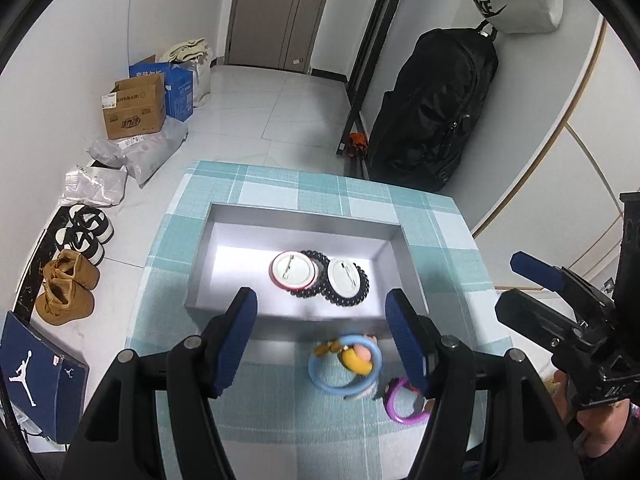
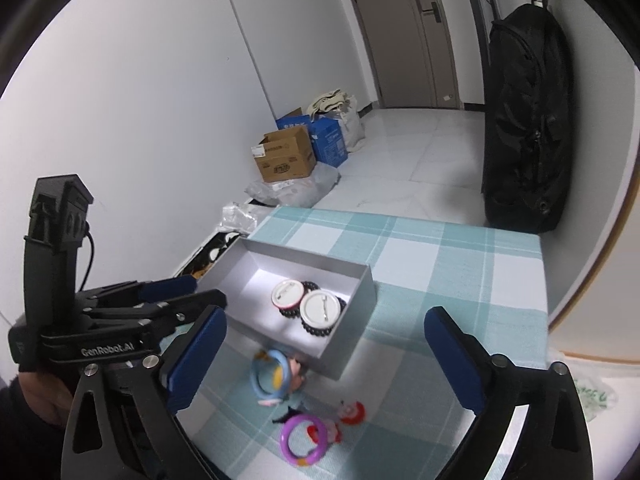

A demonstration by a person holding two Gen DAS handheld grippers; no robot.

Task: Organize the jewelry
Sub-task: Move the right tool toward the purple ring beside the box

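Teal-and-white plaid tablecloth (image 1: 256, 400), grey box (image 1: 296, 224)

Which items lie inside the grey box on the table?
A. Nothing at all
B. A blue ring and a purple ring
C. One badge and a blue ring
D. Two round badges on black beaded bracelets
D: in the box, two badges rest, pin side up, on black bracelets; the blue ring and purple ring lie outside on the cloth.

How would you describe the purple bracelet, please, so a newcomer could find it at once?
Start at the checked tablecloth and find the grey box. The purple bracelet lies on the cloth outside it, nearest the camera. Its neighbour, the blue bracelet, lies against the box.
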